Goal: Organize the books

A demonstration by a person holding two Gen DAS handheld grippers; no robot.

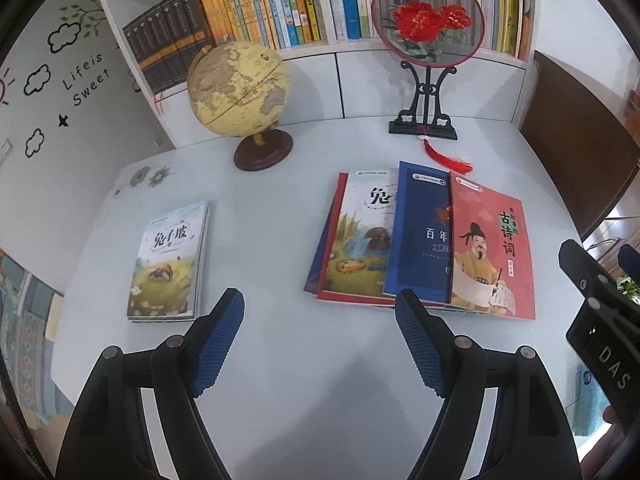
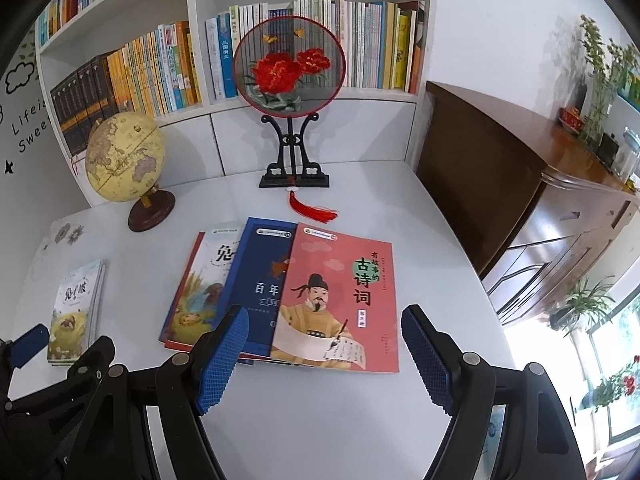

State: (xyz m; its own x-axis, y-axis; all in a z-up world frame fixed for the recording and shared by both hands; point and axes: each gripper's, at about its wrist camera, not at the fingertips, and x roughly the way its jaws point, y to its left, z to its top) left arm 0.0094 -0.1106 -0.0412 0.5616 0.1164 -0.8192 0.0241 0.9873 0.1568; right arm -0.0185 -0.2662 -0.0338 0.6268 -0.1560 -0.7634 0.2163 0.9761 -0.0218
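Both grippers hang over the pale grey desk (image 1: 320, 360) with jaws spread wide and nothing between the blue textured pads. Left gripper (image 1: 320, 316) tilts down toward bare desk between two groups of books; right gripper (image 2: 326, 330) tilts down over the near edge of the fanned pile, its left pad (image 2: 224, 356) in front of the dark blue cover, its right pad (image 2: 426, 356) just beyond the pink book's right edge, neither seen to touch.

A small stack of thin books topped by a pale green-and-yellow illustrated cover (image 1: 168, 264) lies alone on the left of the desk. Well apart to the right, several thin books overlap in a fan: a salmon-pink book showing a robed man writing with a brush (image 2: 340, 304) lies on top, partly covering a dark blue book (image 2: 256, 280), which overlaps a pale illustrated book with a red border (image 2: 200, 288).

Behind them stand a yellowish globe on a dark wooden base (image 1: 238, 92) and a round embroidered fan with red flowers on a black stand (image 2: 288, 68), before a white bookshelf (image 2: 192, 8) full of upright books.
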